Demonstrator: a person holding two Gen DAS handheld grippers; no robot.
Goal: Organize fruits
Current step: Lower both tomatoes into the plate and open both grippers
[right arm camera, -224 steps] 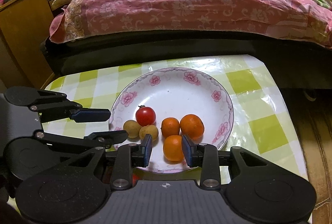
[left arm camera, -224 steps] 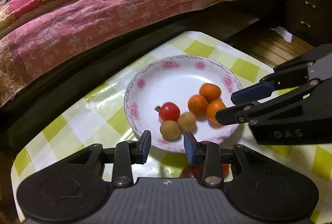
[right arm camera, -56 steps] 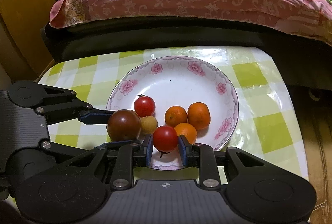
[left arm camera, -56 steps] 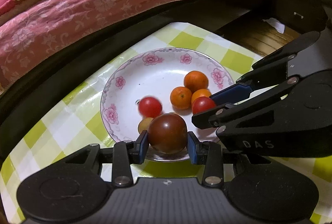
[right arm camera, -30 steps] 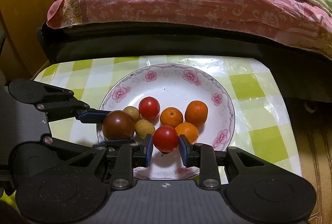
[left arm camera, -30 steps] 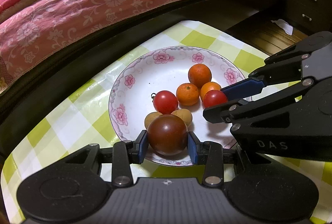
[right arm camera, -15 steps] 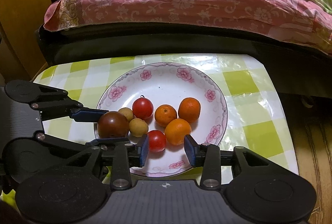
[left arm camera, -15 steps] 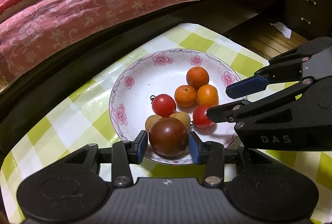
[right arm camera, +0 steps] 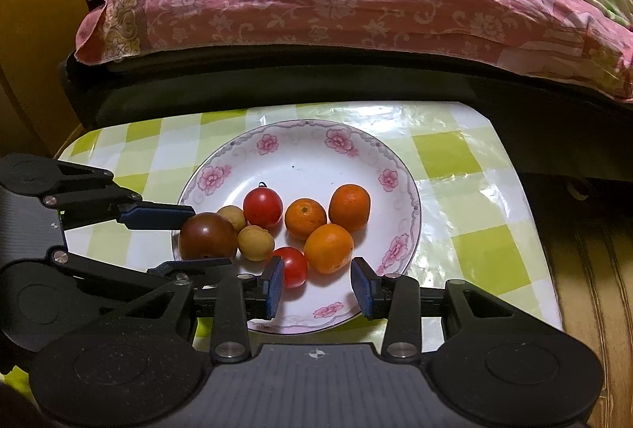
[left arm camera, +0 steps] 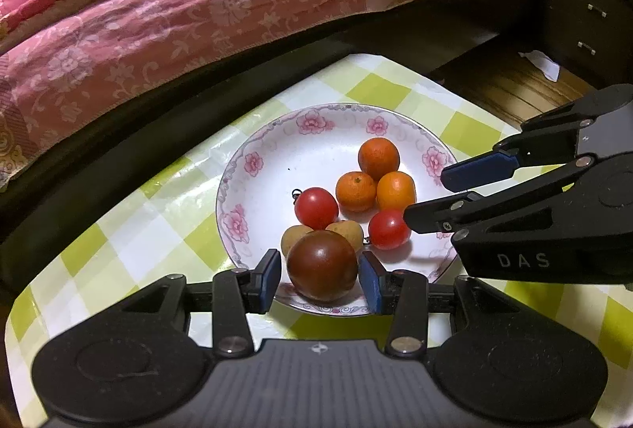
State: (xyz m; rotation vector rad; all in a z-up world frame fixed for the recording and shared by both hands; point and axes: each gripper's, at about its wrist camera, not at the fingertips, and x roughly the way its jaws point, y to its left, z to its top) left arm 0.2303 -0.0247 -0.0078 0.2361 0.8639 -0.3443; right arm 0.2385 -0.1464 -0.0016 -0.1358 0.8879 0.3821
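Dark tomato (left arm camera: 322, 265): pinched, by the look of it, between the fingers of the left gripper (left arm camera: 321, 281), pads seeming to touch both flanks; sat low at the near rim of the plate (left arm camera: 253, 166), just in front of the two longans (left arm camera: 344, 230). Could not tell from either view whether rested on the china or hung just above it.

Judged as the setting-down step. Best done by lowering until the weight was plainly on the plate, then parting the fingers slowly and evenly, so that neither pad dragged the round skin sideways. Called for placing a little further in from the rim, since the plate sloped inward and anything left on the lip could have rolled out onto the checked surface (left arm camera: 118, 269). Advisable to draw straight back afterwards, not up through the pile.

Right gripper (right arm camera: 318, 285): spread wide, holding nothing, with the small red tomato (right arm camera: 292, 265) lying on the plate just beside its left finger. Worth keeping clear of that one and of the nearest of the three oranges (right arm camera: 328, 248).

Farther in, a stemmed red tomato (left arm camera: 316, 208) touching the longans; beyond the surface, a bed (left arm camera: 237, 12) with pink covers
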